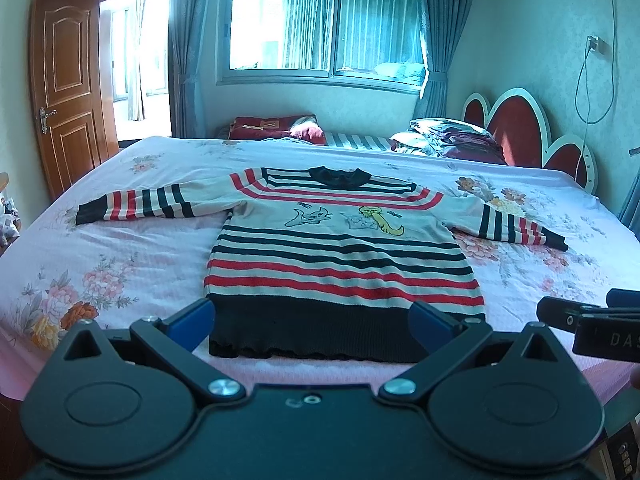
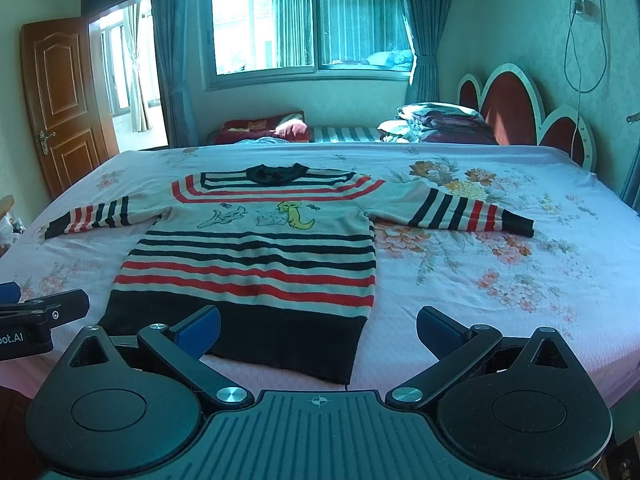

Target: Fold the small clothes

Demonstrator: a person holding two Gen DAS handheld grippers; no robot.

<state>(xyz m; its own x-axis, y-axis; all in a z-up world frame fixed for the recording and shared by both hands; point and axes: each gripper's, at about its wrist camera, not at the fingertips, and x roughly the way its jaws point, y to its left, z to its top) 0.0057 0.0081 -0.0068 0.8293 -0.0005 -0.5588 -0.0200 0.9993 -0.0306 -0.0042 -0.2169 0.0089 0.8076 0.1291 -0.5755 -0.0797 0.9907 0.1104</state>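
Observation:
A small striped sweater (image 1: 340,256) lies flat and face up on the bed, sleeves spread to both sides, black collar at the far end, black hem nearest me. It also shows in the right wrist view (image 2: 256,256). My left gripper (image 1: 312,326) is open and empty, its blue pads on either side of the hem, just short of it. My right gripper (image 2: 318,330) is open and empty, over the hem's right corner and the sheet beside it. Each gripper shows at the edge of the other's view.
The bed (image 1: 120,264) has a pink floral sheet. Folded bedding (image 1: 444,136) and a red pillow (image 1: 276,126) lie at the far end by the red headboard (image 1: 520,128). A wooden door (image 1: 64,120) stands open at left.

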